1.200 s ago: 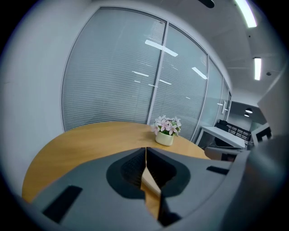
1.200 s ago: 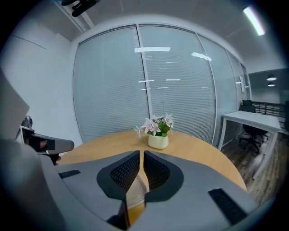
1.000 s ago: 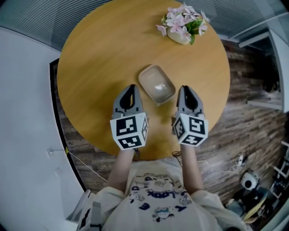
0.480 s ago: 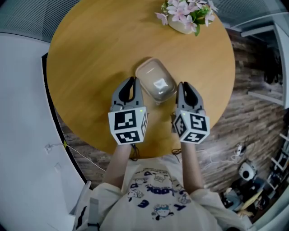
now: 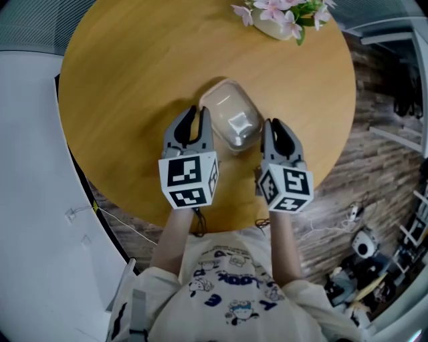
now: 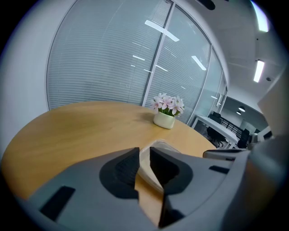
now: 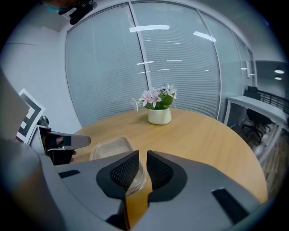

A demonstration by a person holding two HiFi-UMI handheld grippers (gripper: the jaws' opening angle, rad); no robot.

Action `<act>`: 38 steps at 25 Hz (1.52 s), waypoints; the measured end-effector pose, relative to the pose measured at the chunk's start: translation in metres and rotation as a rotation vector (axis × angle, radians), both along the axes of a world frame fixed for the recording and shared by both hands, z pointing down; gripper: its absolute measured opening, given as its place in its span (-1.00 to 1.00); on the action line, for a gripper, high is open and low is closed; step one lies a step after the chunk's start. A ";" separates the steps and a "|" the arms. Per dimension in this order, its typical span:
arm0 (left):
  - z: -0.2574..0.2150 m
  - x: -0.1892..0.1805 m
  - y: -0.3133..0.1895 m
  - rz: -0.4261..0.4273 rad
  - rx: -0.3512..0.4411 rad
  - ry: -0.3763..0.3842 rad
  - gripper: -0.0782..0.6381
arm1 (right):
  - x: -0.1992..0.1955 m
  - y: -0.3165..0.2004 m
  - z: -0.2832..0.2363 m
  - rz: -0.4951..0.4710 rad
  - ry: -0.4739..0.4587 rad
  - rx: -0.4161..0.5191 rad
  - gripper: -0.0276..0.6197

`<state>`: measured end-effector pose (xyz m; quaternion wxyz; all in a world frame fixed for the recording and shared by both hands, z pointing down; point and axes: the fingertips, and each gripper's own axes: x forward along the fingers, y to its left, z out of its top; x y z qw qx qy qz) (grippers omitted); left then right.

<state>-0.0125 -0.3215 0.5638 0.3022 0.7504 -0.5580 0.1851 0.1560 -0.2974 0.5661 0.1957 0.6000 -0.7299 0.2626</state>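
A clear box (image 5: 231, 121) sits on the round tabletop (image 5: 127, 73), between the person and the flowers (image 5: 284, 13). The left claw (image 5: 197, 115) is right at the box's left side. The right claw (image 5: 274, 127) is just beside its right side. Both claws are a little bit apart, with only a thin gap, and neither one is squeezing anything. I think the way to do this well is to go slow and keep both claws level with the box's edge. They should come in from both sides at the same pace, so the light box does not slide or tip. The gaps look thin for the rim, so opening wider first may help. The head view looks from above and shows the box between the two claws, plus the person's arms (image 5: 175, 244) and the wood floor (image 5: 381, 160). It does not show the gaps well. The left gripper view shows the box's edge right past its tips. The right gripper view shows the box through its gap, and the left claw's marker cube (image 7: 27, 117) on the far side.
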 end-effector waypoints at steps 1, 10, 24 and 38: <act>0.002 -0.001 -0.001 -0.001 -0.003 -0.001 -0.63 | -0.001 0.001 0.001 -0.003 -0.001 -0.005 -0.80; 0.017 -0.003 -0.005 -0.003 -0.035 -0.010 -0.61 | 0.000 0.007 0.015 0.007 -0.017 -0.053 -0.76; 0.025 -0.002 -0.008 -0.024 -0.042 0.032 -0.64 | 0.001 0.006 0.019 -0.012 -0.032 -0.049 -0.84; 0.008 0.003 -0.007 -0.010 0.002 0.018 -0.70 | 0.003 0.005 0.004 -0.030 -0.025 -0.017 -0.85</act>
